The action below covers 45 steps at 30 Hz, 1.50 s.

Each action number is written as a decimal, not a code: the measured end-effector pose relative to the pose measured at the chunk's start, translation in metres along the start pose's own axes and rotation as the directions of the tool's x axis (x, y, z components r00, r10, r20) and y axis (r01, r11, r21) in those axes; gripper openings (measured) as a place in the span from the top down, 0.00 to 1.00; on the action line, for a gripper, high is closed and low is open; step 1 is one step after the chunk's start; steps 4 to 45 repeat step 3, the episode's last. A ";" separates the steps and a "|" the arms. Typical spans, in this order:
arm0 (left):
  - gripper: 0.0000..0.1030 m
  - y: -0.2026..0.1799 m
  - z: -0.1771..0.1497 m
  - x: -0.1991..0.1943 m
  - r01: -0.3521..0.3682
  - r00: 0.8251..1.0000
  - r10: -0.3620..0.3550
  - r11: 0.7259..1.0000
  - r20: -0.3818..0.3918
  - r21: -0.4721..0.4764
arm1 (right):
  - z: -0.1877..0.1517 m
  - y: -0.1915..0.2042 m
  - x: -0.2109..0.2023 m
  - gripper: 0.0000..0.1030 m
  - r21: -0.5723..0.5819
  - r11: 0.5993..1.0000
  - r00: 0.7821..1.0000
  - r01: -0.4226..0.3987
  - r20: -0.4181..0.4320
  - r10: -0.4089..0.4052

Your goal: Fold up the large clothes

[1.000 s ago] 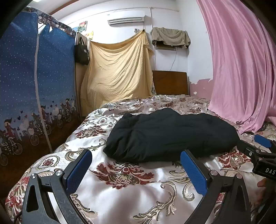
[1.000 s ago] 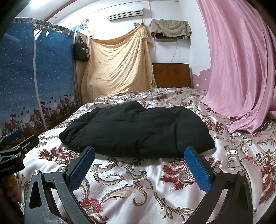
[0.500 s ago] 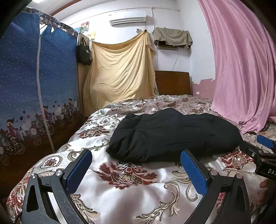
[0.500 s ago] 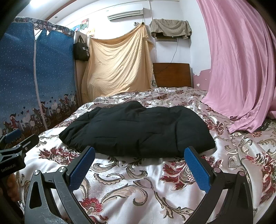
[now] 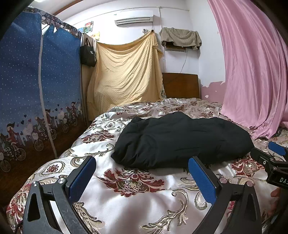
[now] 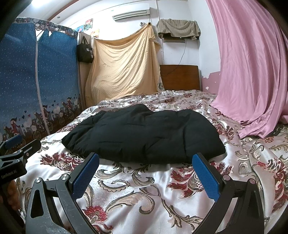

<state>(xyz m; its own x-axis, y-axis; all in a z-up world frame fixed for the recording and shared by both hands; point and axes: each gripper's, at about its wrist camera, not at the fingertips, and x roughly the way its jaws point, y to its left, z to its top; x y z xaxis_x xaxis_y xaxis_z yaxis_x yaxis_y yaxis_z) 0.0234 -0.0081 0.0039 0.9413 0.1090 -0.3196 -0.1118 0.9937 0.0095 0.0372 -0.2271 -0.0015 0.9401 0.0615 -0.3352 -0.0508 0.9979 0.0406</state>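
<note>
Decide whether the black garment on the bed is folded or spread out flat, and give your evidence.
Folded. The black garment lies as a thick, compact bundle with rounded doubled edges on the bedspread; no sleeves or hem lie spread out. Both grippers hover short of it, open.

A bed (image 5: 126, 198) with a floral satin cover fills the room. At nine o'clock stands a blue fabric wardrobe (image 5: 27, 90); at twelve, an air conditioner (image 5: 134, 16) above a hung yellow sheet (image 5: 126, 72); at three, a pink curtain (image 5: 252, 72).

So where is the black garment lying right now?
The black garment lies bundled mid-bed on the floral bedspread, ahead of both open grippers in both wrist views, with the pink curtain to its right and the blue wardrobe to its left.
</note>
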 end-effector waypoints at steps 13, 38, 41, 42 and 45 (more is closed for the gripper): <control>0.00 0.000 0.000 0.000 0.001 1.000 -0.001 1.000 0.000 -0.002 | -0.002 0.000 -0.001 0.01 0.000 1.000 1.000 -0.002 -0.002 0.002; 0.00 0.000 0.000 0.000 0.001 1.000 -0.001 1.000 0.000 -0.002 | -0.002 0.000 -0.001 0.01 0.000 1.000 1.000 -0.002 -0.002 0.002; 0.00 0.000 0.000 0.000 0.001 1.000 -0.001 1.000 0.000 -0.002 | -0.002 0.000 -0.001 0.01 0.000 1.000 1.000 -0.002 -0.002 0.002; 0.00 0.000 0.000 0.000 0.001 1.000 -0.001 1.000 0.000 -0.002 | -0.002 0.000 -0.001 0.01 0.000 1.000 1.000 -0.002 -0.002 0.002; 0.00 0.000 0.000 0.000 0.001 1.000 -0.001 1.000 0.000 -0.002 | -0.002 0.000 -0.001 0.01 0.000 1.000 1.000 -0.002 -0.002 0.002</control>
